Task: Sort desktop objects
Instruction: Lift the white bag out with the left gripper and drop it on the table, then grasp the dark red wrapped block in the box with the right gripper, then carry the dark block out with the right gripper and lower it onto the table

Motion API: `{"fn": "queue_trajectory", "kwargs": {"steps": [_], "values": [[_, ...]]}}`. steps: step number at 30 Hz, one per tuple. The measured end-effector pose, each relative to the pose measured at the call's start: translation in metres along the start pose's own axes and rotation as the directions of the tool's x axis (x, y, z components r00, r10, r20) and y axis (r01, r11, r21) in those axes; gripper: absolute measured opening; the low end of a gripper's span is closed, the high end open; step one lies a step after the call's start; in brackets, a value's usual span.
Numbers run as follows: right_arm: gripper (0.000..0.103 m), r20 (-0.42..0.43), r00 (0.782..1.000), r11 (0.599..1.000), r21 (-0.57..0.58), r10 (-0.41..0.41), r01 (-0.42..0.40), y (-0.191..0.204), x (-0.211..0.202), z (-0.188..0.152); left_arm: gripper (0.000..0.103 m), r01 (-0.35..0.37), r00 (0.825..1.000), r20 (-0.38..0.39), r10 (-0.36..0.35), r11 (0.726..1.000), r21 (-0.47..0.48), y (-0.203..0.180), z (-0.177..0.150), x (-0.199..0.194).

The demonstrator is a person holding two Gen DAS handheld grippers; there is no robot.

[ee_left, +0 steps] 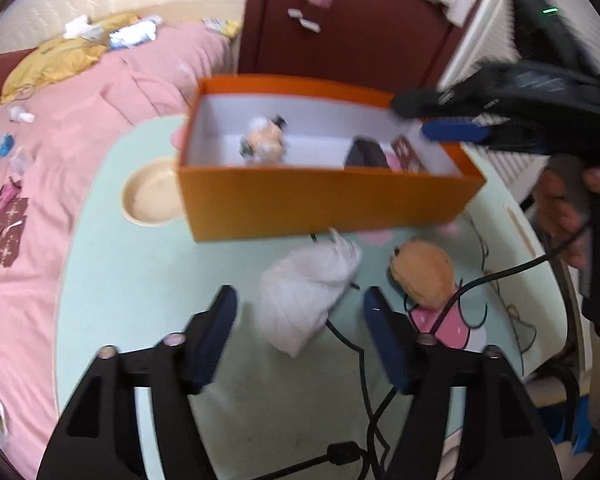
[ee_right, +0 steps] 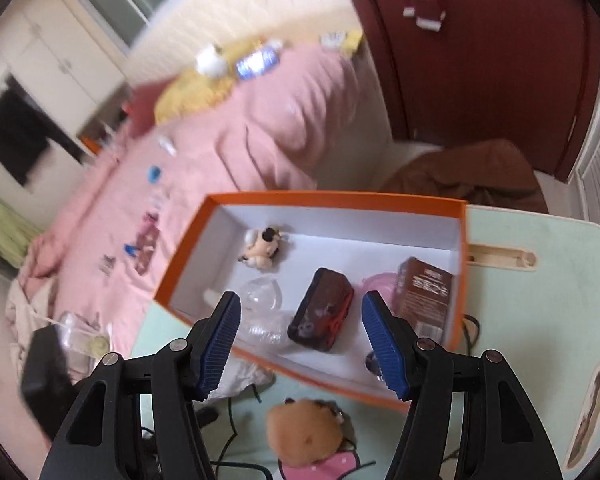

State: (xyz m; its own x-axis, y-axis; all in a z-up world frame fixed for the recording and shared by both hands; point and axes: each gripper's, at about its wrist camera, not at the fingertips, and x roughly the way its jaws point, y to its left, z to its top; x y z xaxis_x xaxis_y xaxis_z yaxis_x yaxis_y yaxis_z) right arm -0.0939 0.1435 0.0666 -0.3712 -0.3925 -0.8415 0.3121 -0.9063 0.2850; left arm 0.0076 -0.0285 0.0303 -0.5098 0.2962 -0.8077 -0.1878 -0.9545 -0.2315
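Left gripper [ee_left: 300, 340] jaws wide, straddling the white crumpled bag [ee_left: 306, 300]: judged light, soft, slippery; best pinched mid-bulge. Right gripper [ee_right: 300, 344] jaws wide, nothing held, over orange box [ee_right: 332, 200].

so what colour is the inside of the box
White inside, orange outside; the box interior shows best in the right wrist view.
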Motion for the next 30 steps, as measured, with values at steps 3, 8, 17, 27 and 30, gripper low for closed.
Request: {"fn": "queue_trajectory", "kwargs": {"steps": [3,8,17,27,30], "values": [[0.048,-0.089,0.996,1.0,0.004,-0.025,0.026,0.002,0.024,0.008,0.07,0.015,0.999,0.033,-0.014,1.0,-0.016,0.009,-0.001,-0.008],[0.039,-0.195,0.972,0.992,-0.025,-0.129,0.127,-0.002,0.06,0.009,0.07,0.0,1.0,0.023,0.002,0.998,-0.059,0.025,-0.005,-0.01],[0.027,-0.088,0.996,0.999,-0.023,-0.035,0.033,-0.002,0.039,-0.002,0.07,0.001,0.999,0.049,0.002,0.999,-0.046,0.024,-0.002,-0.019],[0.027,0.118,0.978,0.975,-0.161,0.171,-0.151,0.023,-0.035,-0.062,0.07,0.028,0.994,0.109,-0.032,0.999,0.036,0.018,0.076,-0.032],[0.027,0.078,0.979,0.973,-0.153,0.188,-0.174,0.023,-0.024,-0.093,0.069,-0.022,0.997,0.082,0.013,0.994,0.111,0.007,0.104,-0.014]]}}
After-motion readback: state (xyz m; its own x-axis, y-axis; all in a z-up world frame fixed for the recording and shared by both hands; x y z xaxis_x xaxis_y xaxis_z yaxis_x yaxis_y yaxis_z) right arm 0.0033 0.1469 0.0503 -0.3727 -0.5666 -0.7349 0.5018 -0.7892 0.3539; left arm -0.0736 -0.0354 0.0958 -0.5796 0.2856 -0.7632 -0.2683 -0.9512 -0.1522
